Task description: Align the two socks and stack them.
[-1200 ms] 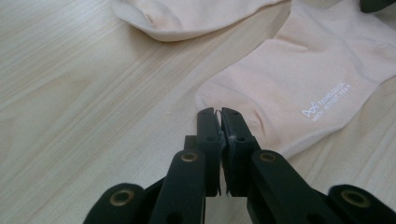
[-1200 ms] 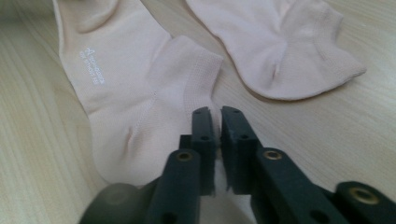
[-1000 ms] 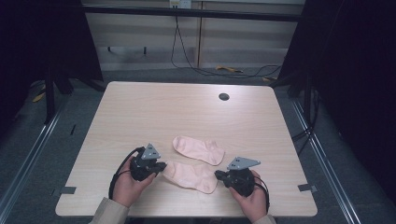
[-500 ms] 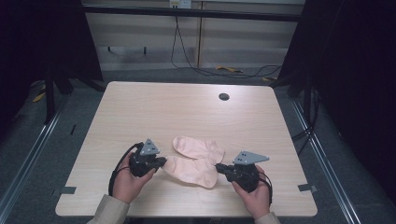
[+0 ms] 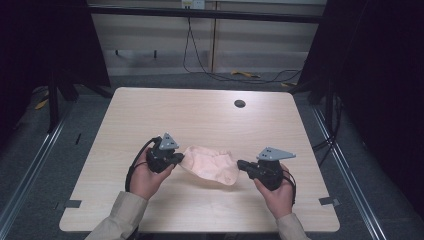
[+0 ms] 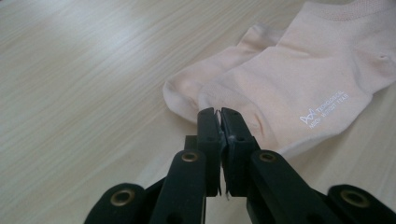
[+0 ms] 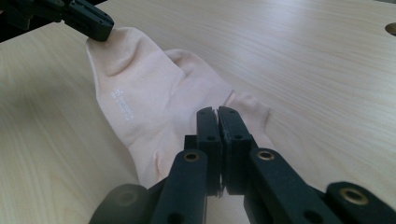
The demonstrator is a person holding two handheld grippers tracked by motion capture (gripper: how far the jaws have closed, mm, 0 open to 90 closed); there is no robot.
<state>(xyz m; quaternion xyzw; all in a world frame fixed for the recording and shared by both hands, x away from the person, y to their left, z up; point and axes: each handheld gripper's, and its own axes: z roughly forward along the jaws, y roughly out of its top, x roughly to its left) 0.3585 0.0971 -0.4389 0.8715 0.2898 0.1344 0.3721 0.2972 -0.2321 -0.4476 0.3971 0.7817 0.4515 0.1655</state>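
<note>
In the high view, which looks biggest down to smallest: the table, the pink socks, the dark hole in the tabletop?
1. Table, by far the largest.
2. Pink socks, stacked between the two grippers.
3. Dark hole, smallest, though it lies farther from the camera.

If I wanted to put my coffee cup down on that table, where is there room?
The far half of the table is bare wood, apart from a small dark hole near the back edge. The left and right margins are free too. It is crowded near the front middle: two pale socks lie stacked between the left claw and right claw.
</note>
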